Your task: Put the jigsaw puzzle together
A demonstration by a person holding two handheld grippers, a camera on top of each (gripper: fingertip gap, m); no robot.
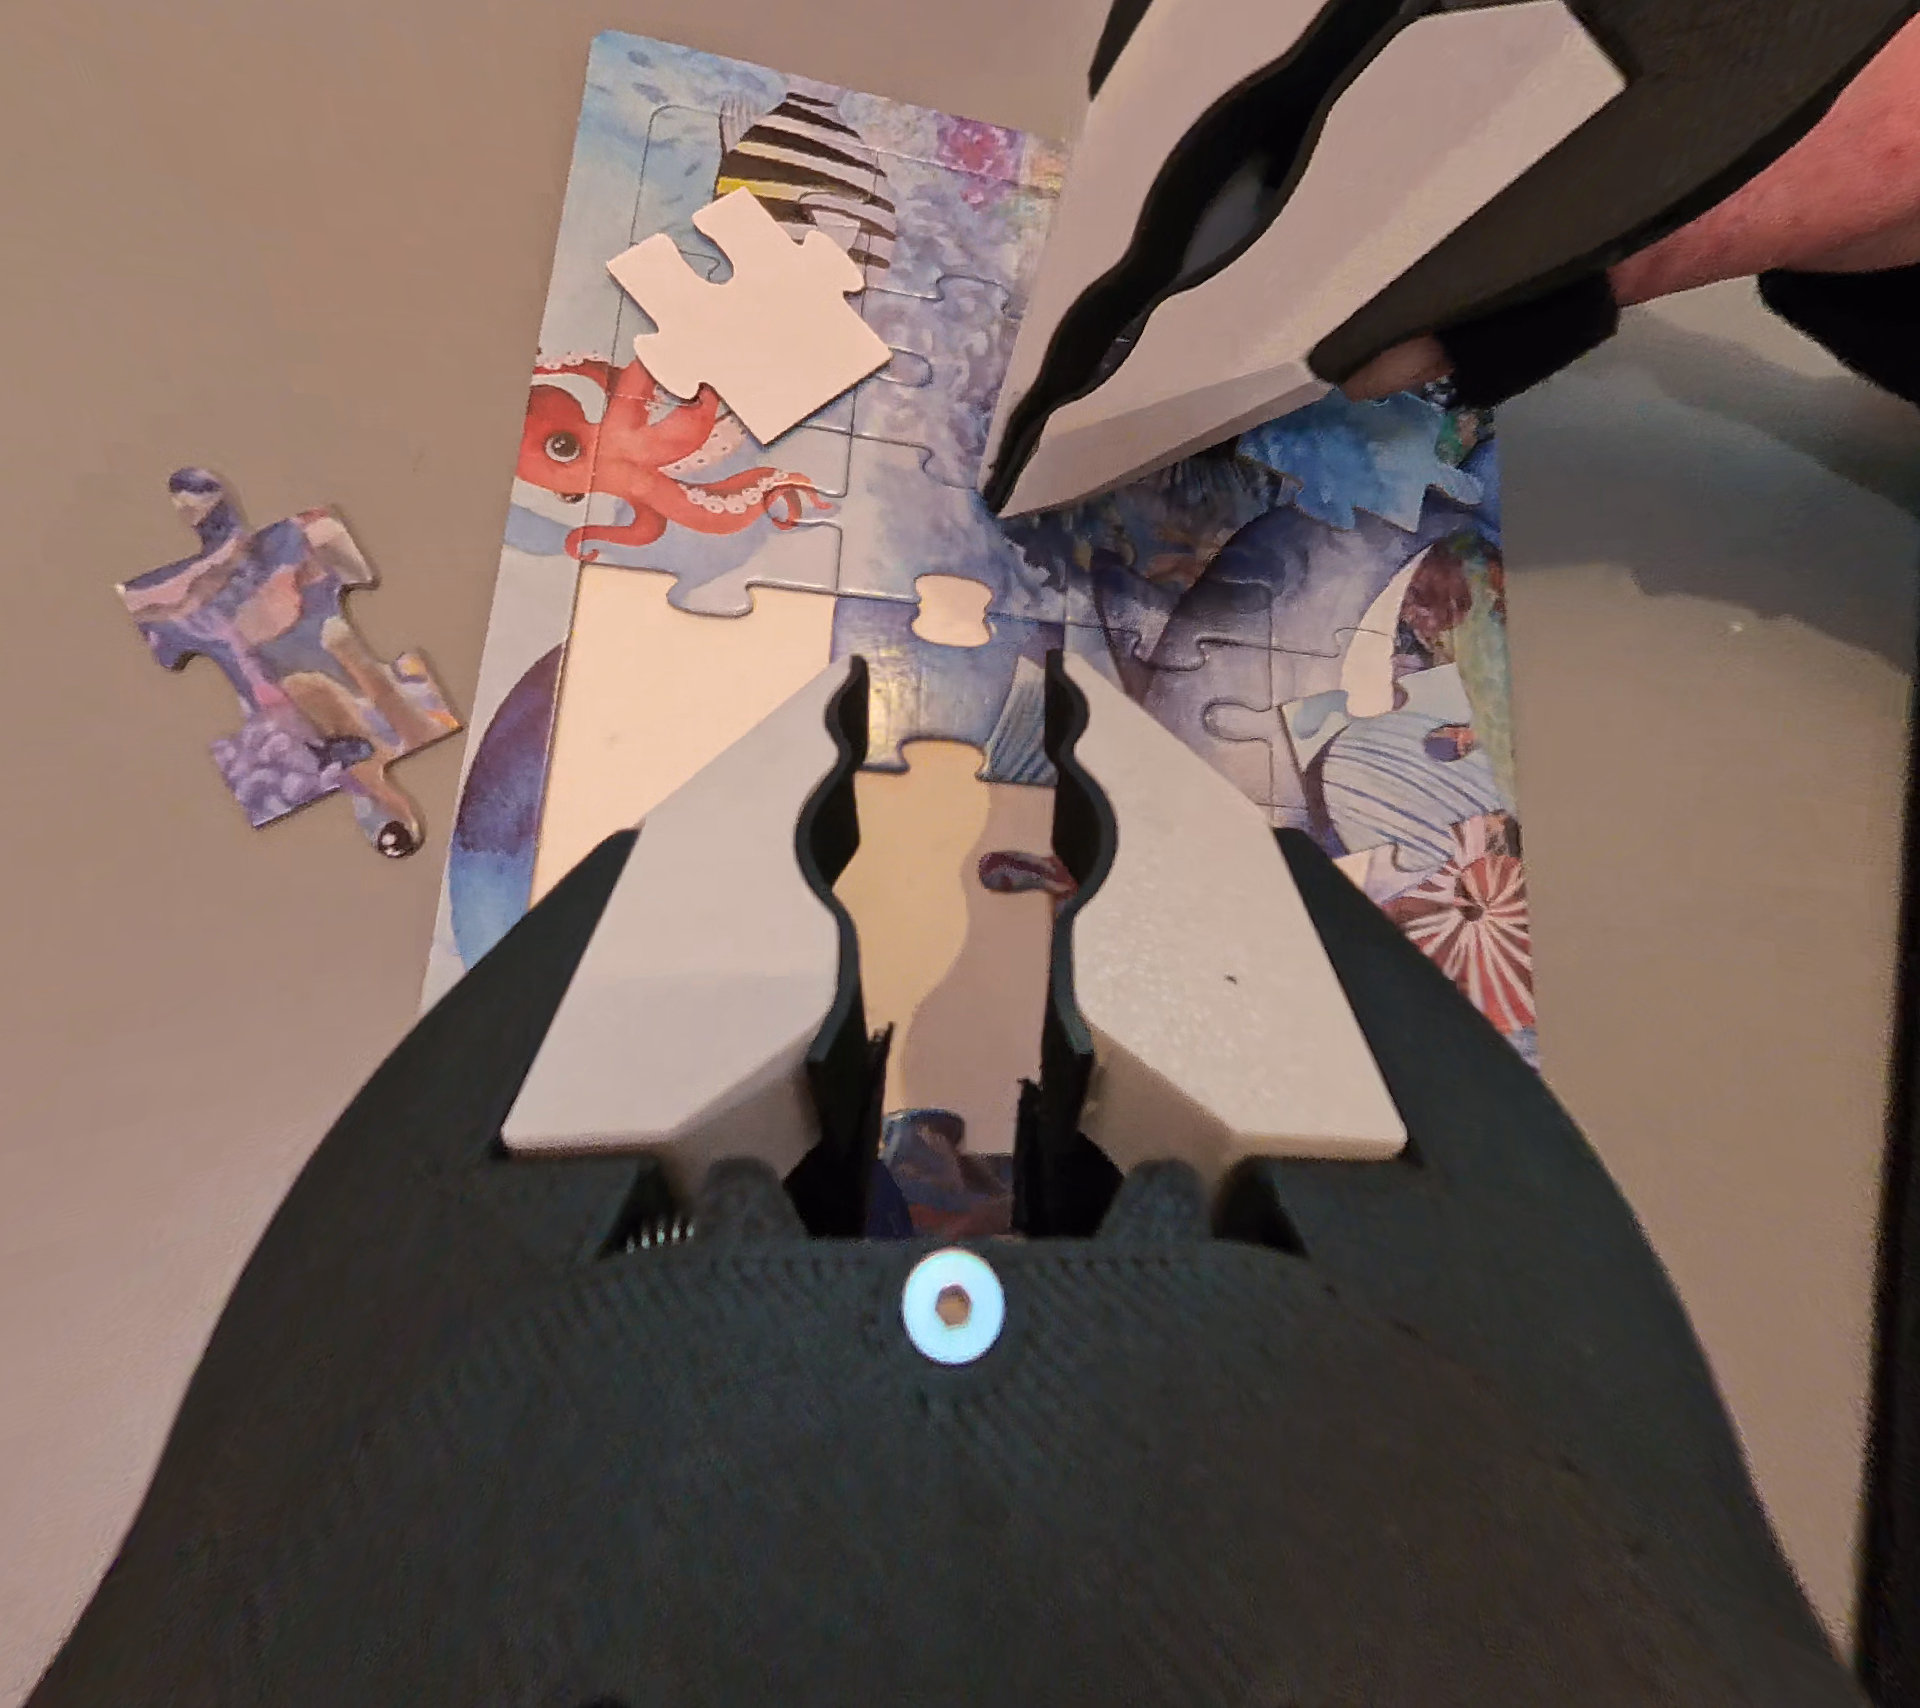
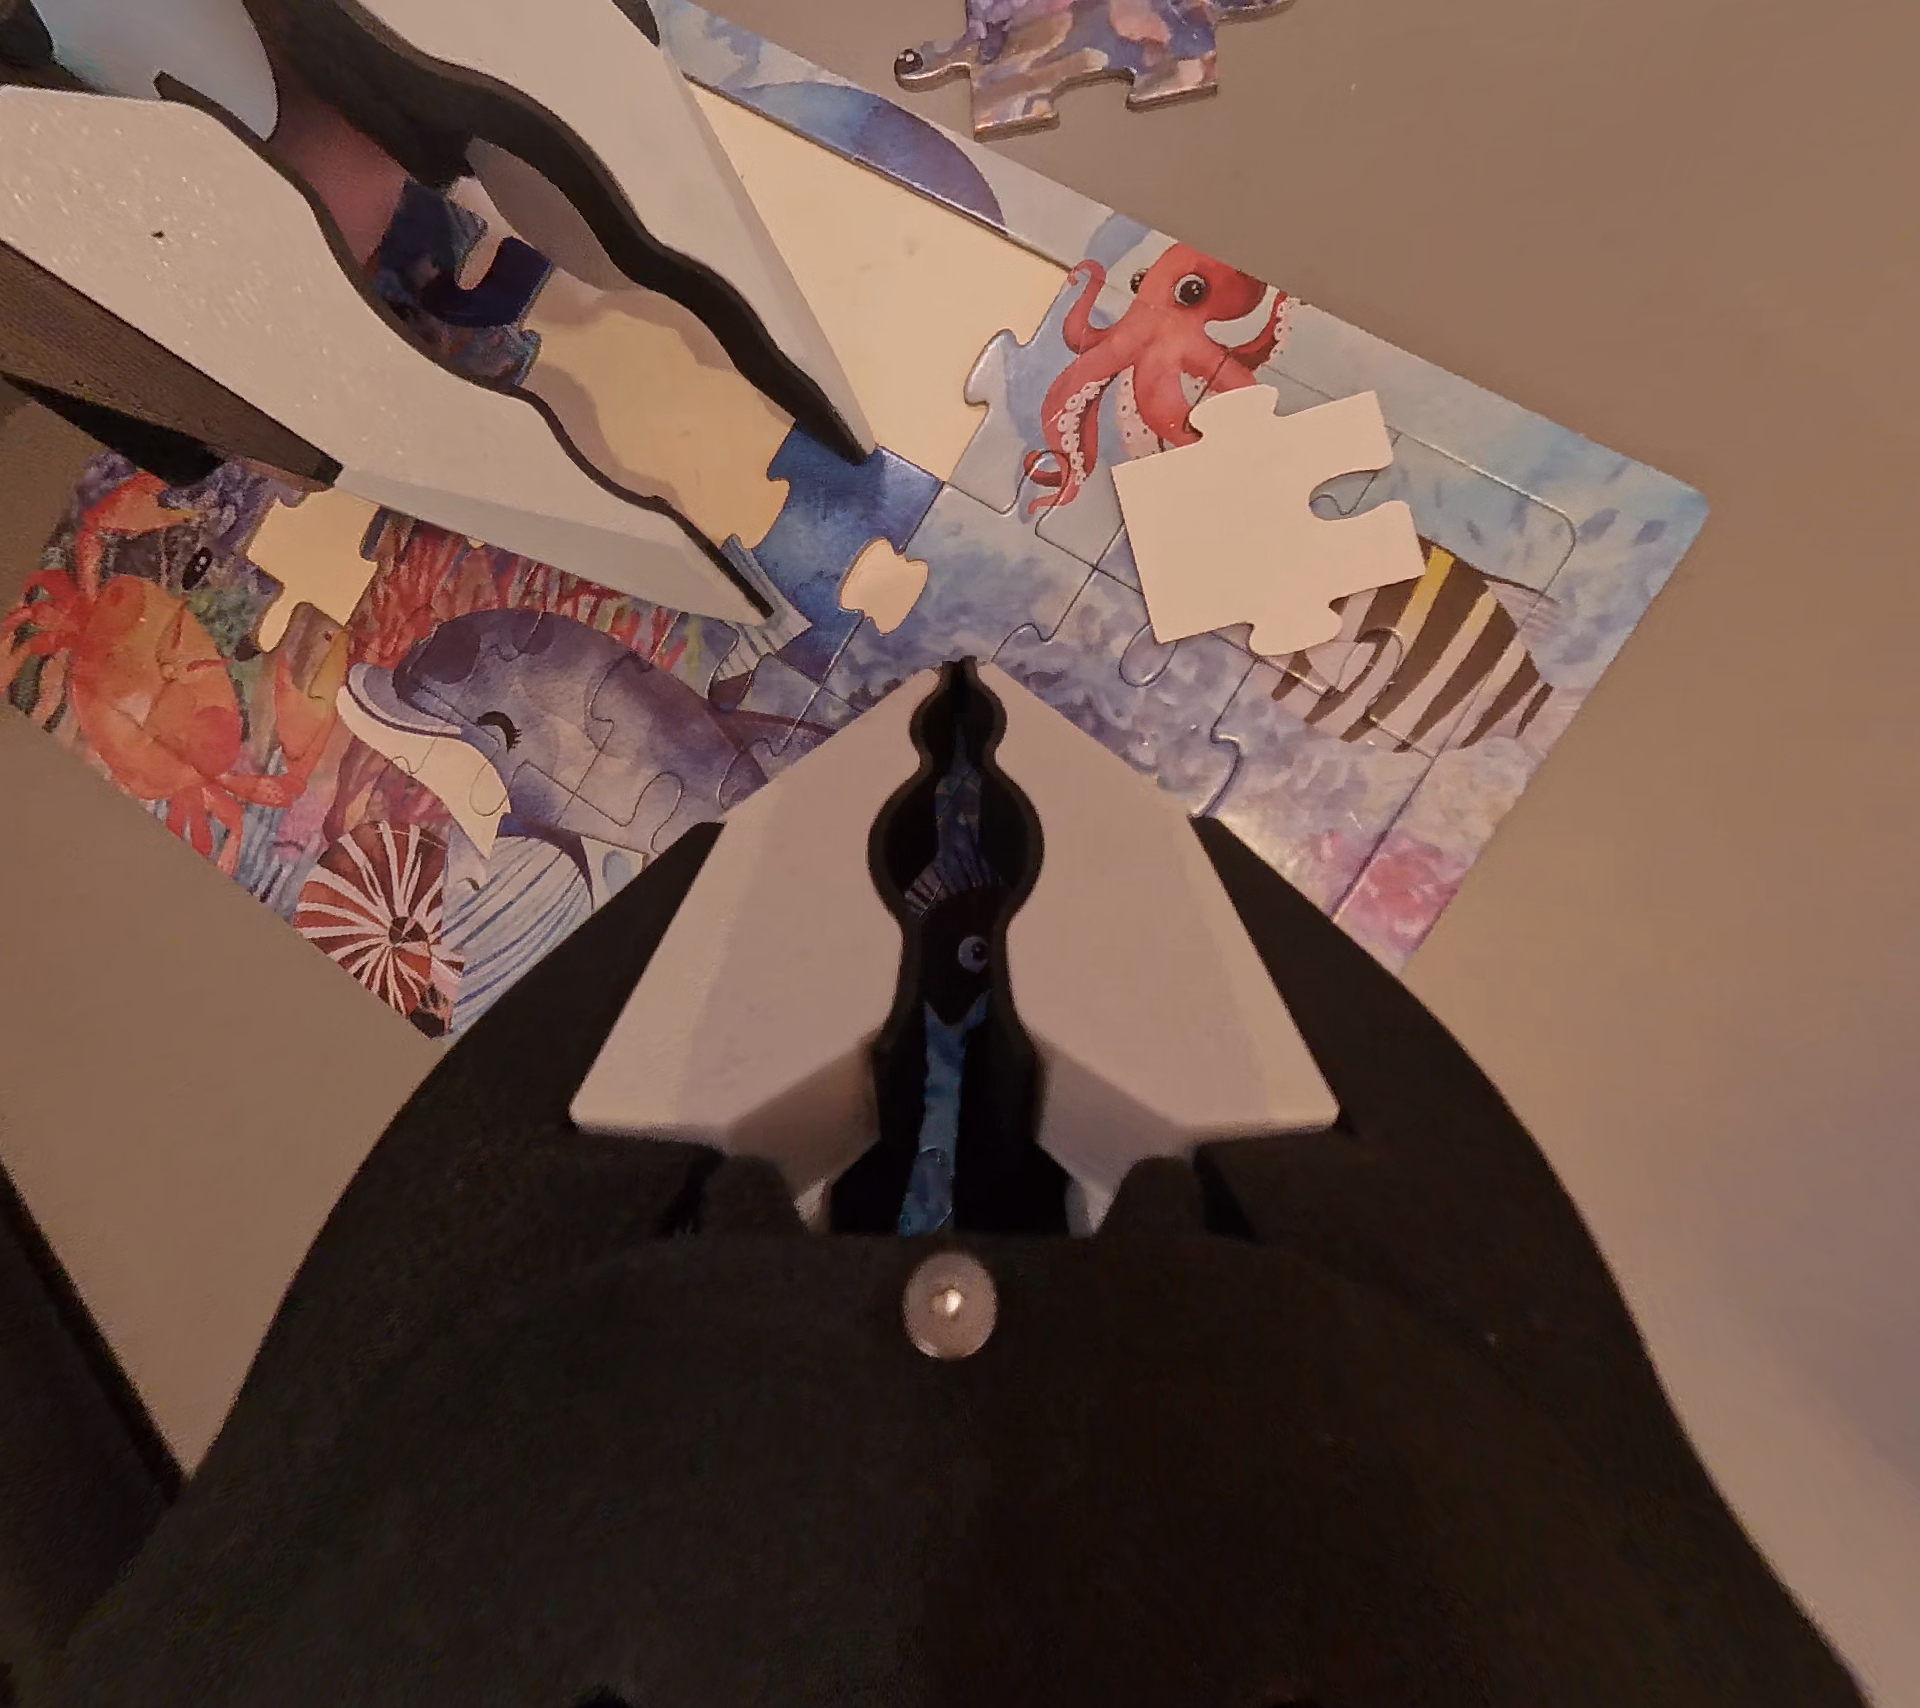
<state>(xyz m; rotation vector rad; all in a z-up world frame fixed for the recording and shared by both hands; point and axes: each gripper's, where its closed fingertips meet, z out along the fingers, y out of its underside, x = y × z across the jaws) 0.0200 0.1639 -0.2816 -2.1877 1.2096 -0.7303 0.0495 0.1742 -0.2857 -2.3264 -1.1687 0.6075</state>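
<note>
1. Our left gripper [image 1: 951, 682] hovers with jaws narrowly parted, holding nothing, over the glossy cardboard puzzle tray [image 1: 613, 100].
2. Our right gripper [image 2: 961, 671] has its jaws closed, tips on the tray.
3. A blank-backed piece [image 1: 753, 318] lies far-left on the tray; a knobbed purple piece [image 1: 296, 661] sits left on the matte table [image 1: 260, 100].

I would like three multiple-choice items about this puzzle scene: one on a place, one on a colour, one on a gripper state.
1. Where does the purple loose piece lie?
A. On the bare table beside the puzzle board
B. On the octopus
C. Inside the left gripper

2. What colour is the upturned face of the piece lying on the board?
A. Red
B. White
C. Black

3. How does the left gripper stand?
A. Shut on a piece
B. Open, holding nothing
C. Out of view

Key: 1 A, it rests off the board; 2 B, its blank side shows; 3 B, a clear gap separates its fingers.
</note>
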